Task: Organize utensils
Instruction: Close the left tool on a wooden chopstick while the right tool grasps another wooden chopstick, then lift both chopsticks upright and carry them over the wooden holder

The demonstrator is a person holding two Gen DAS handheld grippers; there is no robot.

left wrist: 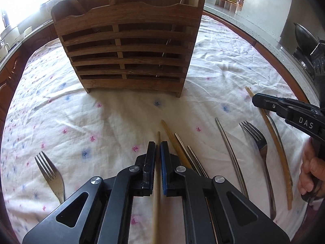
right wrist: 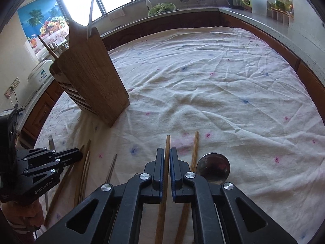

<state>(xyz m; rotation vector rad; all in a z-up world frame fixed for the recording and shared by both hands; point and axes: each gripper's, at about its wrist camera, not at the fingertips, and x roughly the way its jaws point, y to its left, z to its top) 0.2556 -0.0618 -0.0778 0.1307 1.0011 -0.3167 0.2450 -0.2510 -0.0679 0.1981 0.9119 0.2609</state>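
Left gripper [left wrist: 158,148] angled down clamping chopstick [left wrist: 158,137], right gripper [right wrist: 167,156] likewise

White capitals "DAS" stand on the black body of the right gripper [left wrist: 256,100], seen at the right edge of the left wrist view. In the right wrist view, "GenRobot.AI" runs in pale letters along the lower black body of the left gripper [right wrist: 78,154]. The bottle labels on the far counter are too small to read.

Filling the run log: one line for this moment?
left gripper: shut on wooden chopstick | right gripper: shut on wooden chopstick | holder: upright
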